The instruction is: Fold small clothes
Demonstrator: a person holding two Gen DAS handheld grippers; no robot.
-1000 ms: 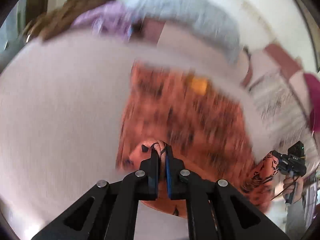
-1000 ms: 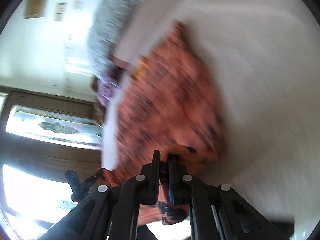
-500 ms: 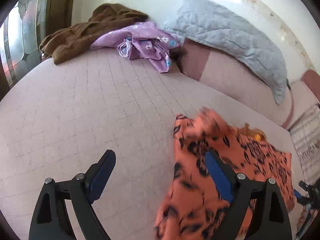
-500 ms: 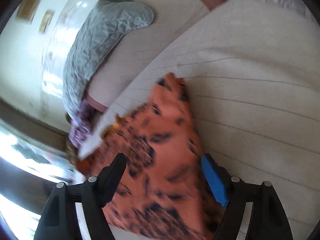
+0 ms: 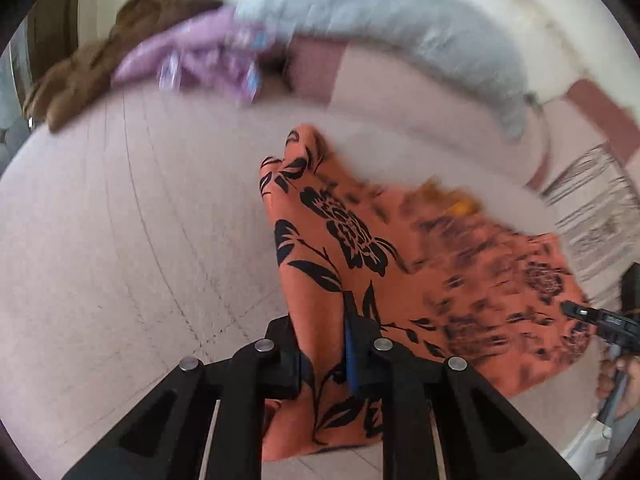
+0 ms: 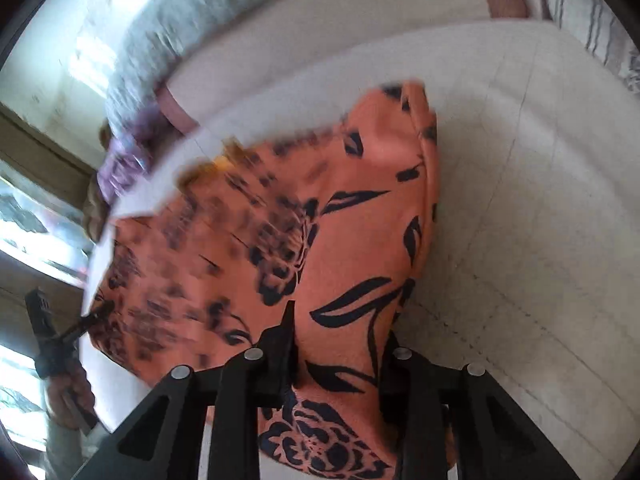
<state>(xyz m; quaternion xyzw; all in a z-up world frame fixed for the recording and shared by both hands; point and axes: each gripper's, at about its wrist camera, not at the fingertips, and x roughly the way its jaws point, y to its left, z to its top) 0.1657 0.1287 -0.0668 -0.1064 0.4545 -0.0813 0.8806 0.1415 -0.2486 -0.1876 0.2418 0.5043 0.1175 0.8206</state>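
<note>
Pale quilted bed (image 5: 120, 240): orange black-floral garment (image 5: 352, 240). Left gripper (image 5: 322, 344), right gripper (image 6: 334, 344) fingers just closed, clamped on hem. Advice: lift evenly, align edges.

You are working in a home bedroom: your surface is a bed (image 5: 120, 240) under a pale quilted cover, with a grey quilted pillow (image 5: 400, 28) against the white wall (image 6: 52, 60). Loose clothes, a brown garment (image 5: 76, 72) and a purple printed one (image 5: 200, 60), lie heaped at the far edge.
</note>
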